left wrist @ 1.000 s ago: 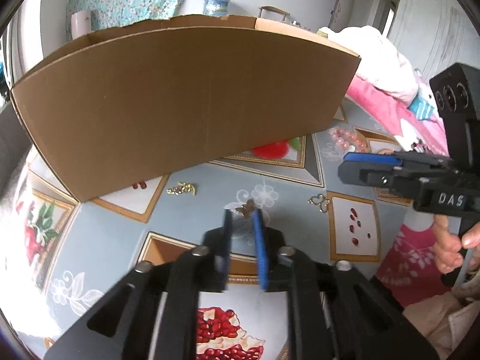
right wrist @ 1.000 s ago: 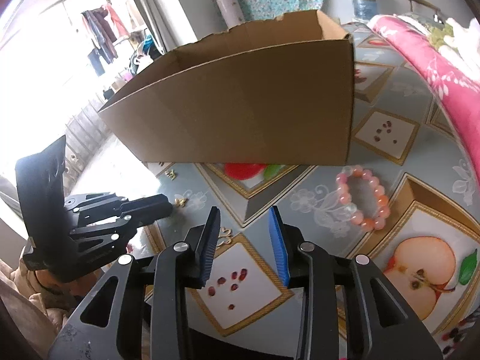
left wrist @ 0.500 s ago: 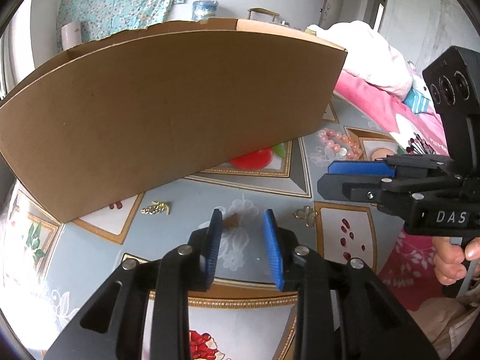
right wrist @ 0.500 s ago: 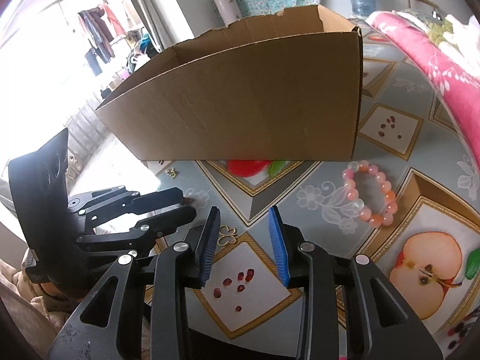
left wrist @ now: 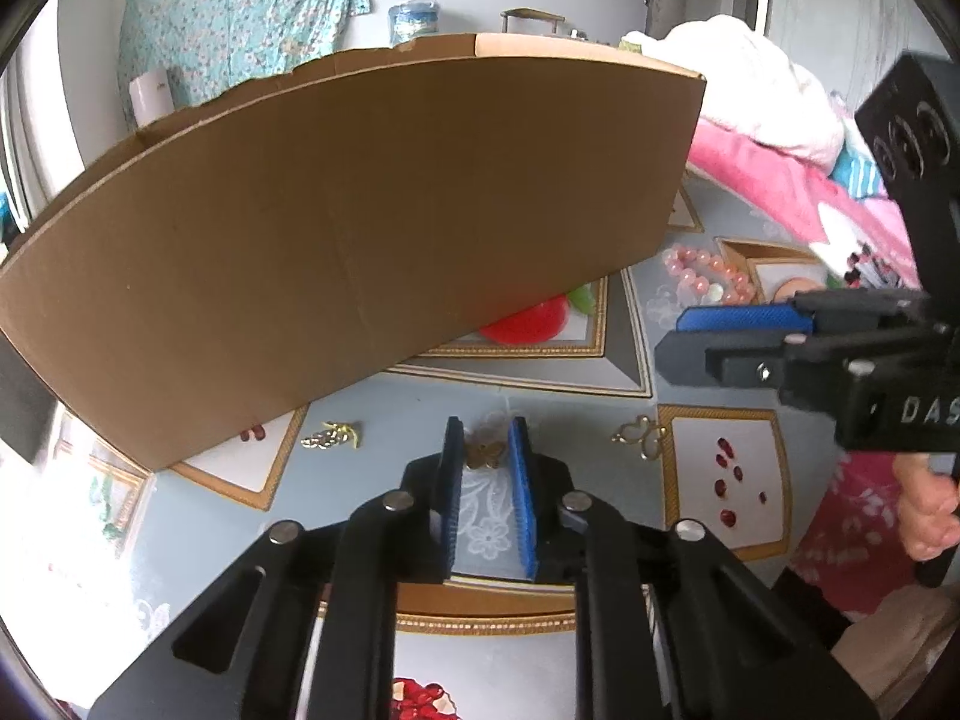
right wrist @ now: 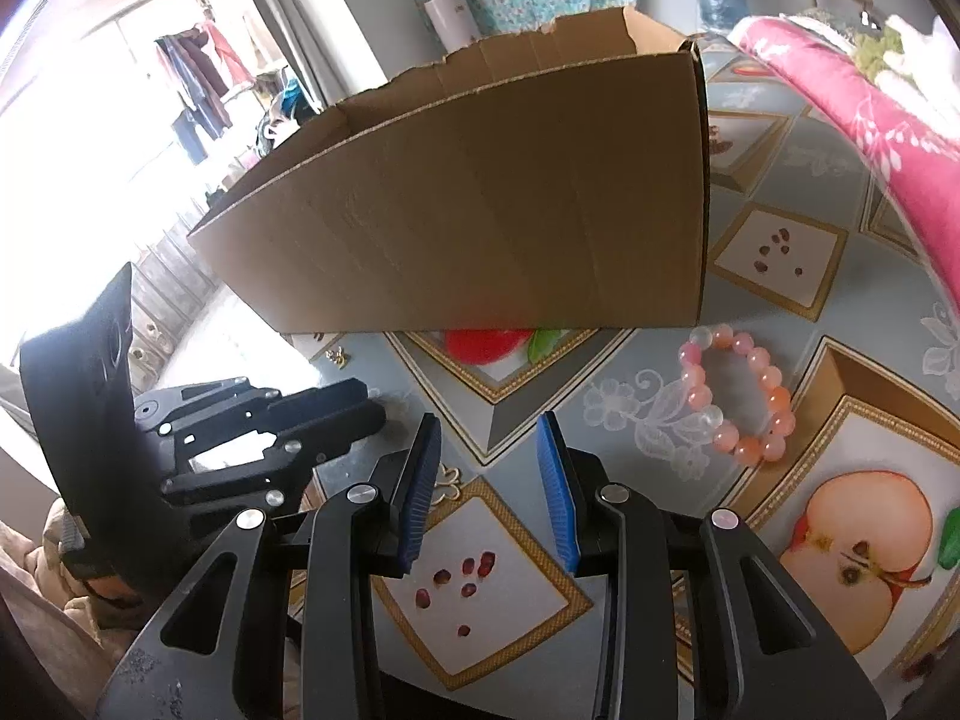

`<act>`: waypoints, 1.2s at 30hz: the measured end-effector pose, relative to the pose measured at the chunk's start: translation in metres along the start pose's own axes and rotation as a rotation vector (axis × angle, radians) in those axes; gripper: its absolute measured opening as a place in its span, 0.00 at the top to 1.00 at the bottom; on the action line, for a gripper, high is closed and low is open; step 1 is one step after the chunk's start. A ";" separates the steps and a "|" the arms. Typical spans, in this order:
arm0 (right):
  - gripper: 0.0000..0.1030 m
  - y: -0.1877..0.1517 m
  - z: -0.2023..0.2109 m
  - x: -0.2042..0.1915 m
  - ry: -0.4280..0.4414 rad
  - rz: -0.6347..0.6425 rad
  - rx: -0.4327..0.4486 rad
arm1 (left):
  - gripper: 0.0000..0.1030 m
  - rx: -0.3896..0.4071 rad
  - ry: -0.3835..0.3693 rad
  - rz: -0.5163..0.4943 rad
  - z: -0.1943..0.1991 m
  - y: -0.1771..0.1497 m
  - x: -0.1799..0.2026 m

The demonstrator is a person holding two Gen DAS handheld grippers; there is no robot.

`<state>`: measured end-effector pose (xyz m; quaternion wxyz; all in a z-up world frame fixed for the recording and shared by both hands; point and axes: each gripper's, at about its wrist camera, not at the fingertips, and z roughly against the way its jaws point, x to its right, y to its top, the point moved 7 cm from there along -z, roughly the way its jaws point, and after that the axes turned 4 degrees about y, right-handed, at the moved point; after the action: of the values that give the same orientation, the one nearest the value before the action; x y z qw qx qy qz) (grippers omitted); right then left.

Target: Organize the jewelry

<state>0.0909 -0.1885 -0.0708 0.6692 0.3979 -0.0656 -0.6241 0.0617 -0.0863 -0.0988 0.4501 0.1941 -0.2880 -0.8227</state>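
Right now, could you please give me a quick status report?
Left tool closing around small gold butterfly charm. Right tool open, empty. Brown cardboard box just beyond.

A lived-in home, by every sign: a fruit-print tablecloth covers the table, a pink floral blanket is heaped at the right, a turquoise flowered cloth hangs on the back wall, and clothes dry by the bright window beside a wooden drawer chest.
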 end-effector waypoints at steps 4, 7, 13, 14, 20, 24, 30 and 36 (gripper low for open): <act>0.68 -0.003 0.002 0.000 -0.006 0.000 0.004 | 0.89 0.007 0.011 -0.011 0.002 -0.001 0.001; 0.68 -0.001 0.005 0.002 -0.007 -0.005 0.014 | 0.92 0.013 0.007 -0.018 0.003 -0.001 0.002; 0.68 -0.002 0.011 -0.001 -0.020 0.003 0.029 | 0.92 0.023 -0.006 -0.005 0.003 -0.002 -0.001; 0.68 -0.002 0.011 -0.002 -0.023 0.002 0.029 | 0.92 0.025 -0.011 0.001 0.003 -0.003 -0.001; 0.68 0.001 0.009 -0.009 -0.028 0.028 0.011 | 0.92 0.042 -0.036 0.060 0.010 0.000 -0.018; 0.68 -0.003 -0.002 -0.021 -0.030 0.075 -0.028 | 0.92 0.065 -0.018 0.088 0.020 0.001 -0.031; 0.68 -0.013 -0.018 -0.034 -0.073 0.134 -0.088 | 0.92 0.067 -0.016 0.128 0.022 -0.005 -0.046; 0.68 -0.018 -0.032 -0.044 -0.149 0.209 -0.125 | 0.92 0.084 -0.032 0.140 0.024 -0.006 -0.049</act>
<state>0.0860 -0.1335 -0.0855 0.7472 0.2990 -0.1175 -0.5818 0.0695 -0.0344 -0.0811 0.4932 0.1790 -0.3425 -0.7794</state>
